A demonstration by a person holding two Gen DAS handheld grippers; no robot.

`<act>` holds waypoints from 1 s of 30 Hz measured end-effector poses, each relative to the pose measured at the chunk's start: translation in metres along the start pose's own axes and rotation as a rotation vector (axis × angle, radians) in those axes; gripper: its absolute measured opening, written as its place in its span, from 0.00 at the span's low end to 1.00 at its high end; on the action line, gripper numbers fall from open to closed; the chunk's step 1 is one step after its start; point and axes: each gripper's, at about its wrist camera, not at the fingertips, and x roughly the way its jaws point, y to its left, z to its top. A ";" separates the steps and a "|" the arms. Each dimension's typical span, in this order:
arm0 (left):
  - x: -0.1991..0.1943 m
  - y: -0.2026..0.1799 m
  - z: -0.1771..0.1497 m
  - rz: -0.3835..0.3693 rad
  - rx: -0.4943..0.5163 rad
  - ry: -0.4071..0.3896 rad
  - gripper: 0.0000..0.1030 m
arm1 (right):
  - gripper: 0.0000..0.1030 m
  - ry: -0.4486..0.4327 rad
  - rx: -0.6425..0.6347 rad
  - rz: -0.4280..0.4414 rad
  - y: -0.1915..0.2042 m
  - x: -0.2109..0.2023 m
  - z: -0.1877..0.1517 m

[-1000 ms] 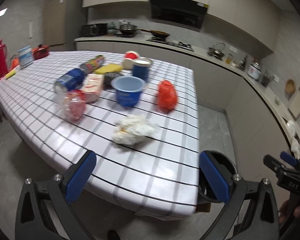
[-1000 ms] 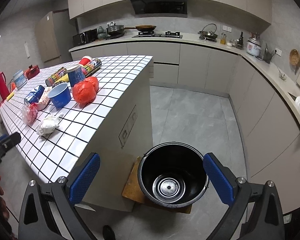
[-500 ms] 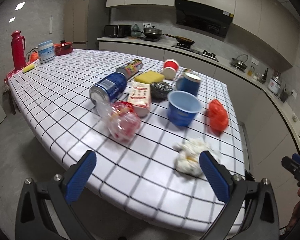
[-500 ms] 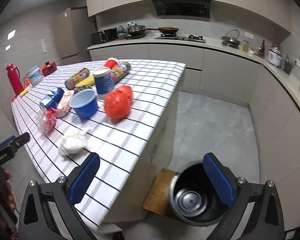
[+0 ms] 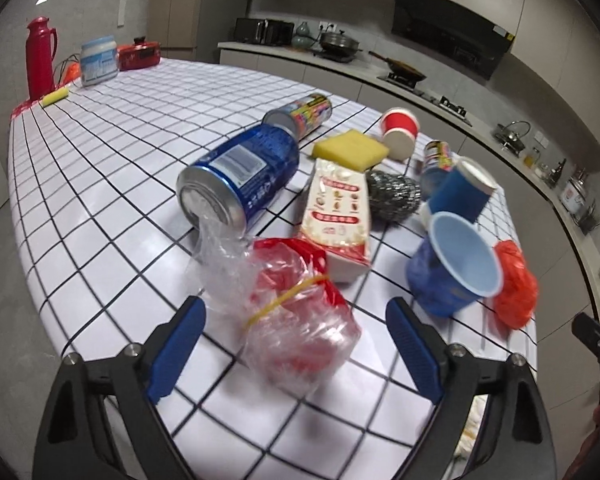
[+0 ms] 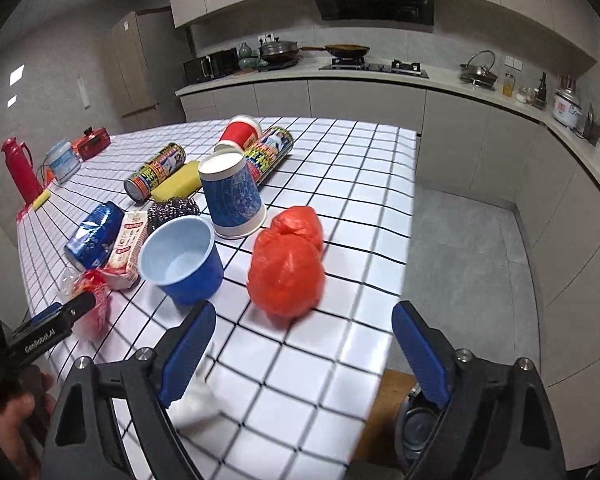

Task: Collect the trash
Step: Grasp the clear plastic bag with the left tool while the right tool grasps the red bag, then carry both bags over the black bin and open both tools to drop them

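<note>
jaws of our left gripper (image 5: 296,344) had just been narrowing around the clear bag (image 5: 296,320), unpinched, while our right gripper (image 6: 300,354), empty, narrowed short of the red bag (image 6: 286,274); we needed centred, gentle squeezes.

1. Table (image 6: 364,168) with a white, black-gridded cover.
2. On it: blue can (image 5: 244,172), clear bag (image 5: 296,320), blue tub (image 6: 182,258), red bag (image 6: 286,276), sponge (image 5: 350,148), scourer (image 5: 394,194).

Red thermos (image 5: 40,58) at the table's far corner; wok (image 6: 346,49) on the hob.
</note>
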 end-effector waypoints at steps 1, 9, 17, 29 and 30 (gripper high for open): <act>0.003 0.002 0.001 0.000 0.000 0.004 0.89 | 0.84 0.008 0.000 0.001 0.002 0.006 0.001; 0.013 0.017 0.001 -0.013 0.024 0.034 0.88 | 0.66 0.080 -0.007 -0.022 0.012 0.057 0.017; 0.020 0.013 0.000 -0.086 0.078 0.063 0.68 | 0.34 0.127 0.008 -0.015 0.008 0.079 0.016; -0.013 0.002 0.006 -0.089 0.126 -0.042 0.61 | 0.21 0.041 0.020 0.004 -0.001 0.042 0.019; -0.016 -0.001 0.007 -0.094 0.134 -0.050 0.61 | 0.21 0.026 0.017 0.000 -0.001 0.036 0.020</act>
